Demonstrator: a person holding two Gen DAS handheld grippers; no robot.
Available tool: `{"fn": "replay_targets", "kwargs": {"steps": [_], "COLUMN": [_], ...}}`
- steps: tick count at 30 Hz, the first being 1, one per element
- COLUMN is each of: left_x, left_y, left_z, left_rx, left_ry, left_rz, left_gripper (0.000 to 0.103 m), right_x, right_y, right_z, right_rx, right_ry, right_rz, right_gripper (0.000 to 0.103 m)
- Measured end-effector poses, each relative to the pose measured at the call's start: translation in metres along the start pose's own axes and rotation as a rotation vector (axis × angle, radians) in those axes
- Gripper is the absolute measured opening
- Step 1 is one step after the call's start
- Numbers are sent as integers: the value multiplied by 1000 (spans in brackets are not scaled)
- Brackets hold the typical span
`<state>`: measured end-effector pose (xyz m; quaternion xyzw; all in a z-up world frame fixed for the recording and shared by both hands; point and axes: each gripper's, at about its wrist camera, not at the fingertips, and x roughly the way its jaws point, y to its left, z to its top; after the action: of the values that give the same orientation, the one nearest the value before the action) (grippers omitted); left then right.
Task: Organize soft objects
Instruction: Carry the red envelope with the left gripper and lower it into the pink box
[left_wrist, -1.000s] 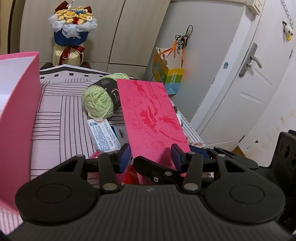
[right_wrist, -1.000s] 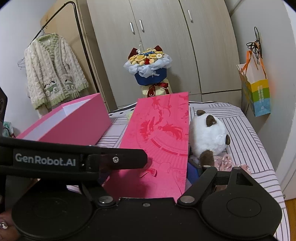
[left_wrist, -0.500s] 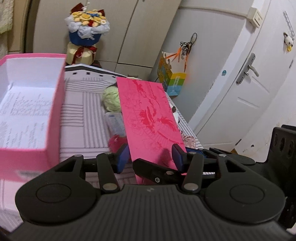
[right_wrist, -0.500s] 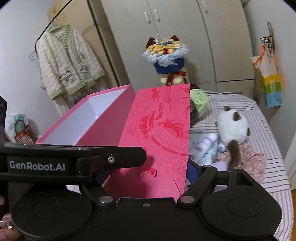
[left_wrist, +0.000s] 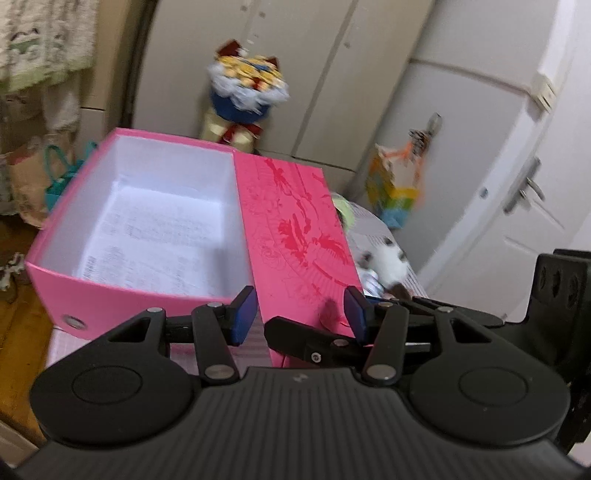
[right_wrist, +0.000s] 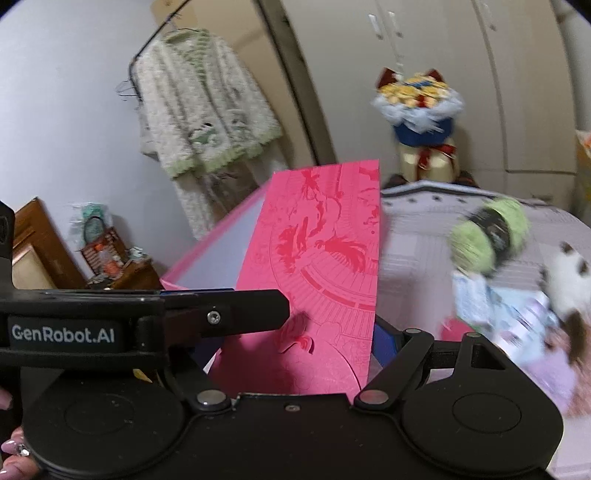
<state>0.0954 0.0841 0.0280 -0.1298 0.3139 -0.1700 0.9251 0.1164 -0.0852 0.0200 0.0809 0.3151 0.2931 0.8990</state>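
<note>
1. I judged the step to be swinging the lid (left_wrist: 295, 236) away so that the pink box (left_wrist: 147, 229) stayed open for the soft things.
2. The right tongs (right_wrist: 295, 338) stood wide and pinched the lid across its width. The lid also lay between the pads of the left tongs (left_wrist: 300, 314), but I could not tell whether they pressed on it.
3. To do it well, I would move both tongs together so the card does not bend, and keep it clear of the box mouth.
4. The yarn (right_wrist: 487, 236) and the plush toy (right_wrist: 569, 280) lay on the bed (right_wrist: 413, 236), to the right of the right tongs.
5. One second earlier the box was only a wall at the left of the left tongs. Now its white inside lay open ahead of them. The lid kept its place between both tongs.
</note>
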Motion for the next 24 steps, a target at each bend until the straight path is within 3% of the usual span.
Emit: {"fn": "replay_targets", "kwargs": {"steps": [11,18,24], "left_x": [29,75,101], "left_y": [78,119,139], "left_z": [60,85,92], "left_rx": [-82,-121,-135], "left_ry": [4,81,137], "left_rz": [100,140,148], "left_gripper": [50,50,51], "right_x": [95,154,180], "right_y": [9,5,7], "right_z": [54,75,82], "right_rx": [-3,6,-20], "right_ry": [57,155,225], "right_rz": [93,69,15], "right_gripper": [85,85,85]}}
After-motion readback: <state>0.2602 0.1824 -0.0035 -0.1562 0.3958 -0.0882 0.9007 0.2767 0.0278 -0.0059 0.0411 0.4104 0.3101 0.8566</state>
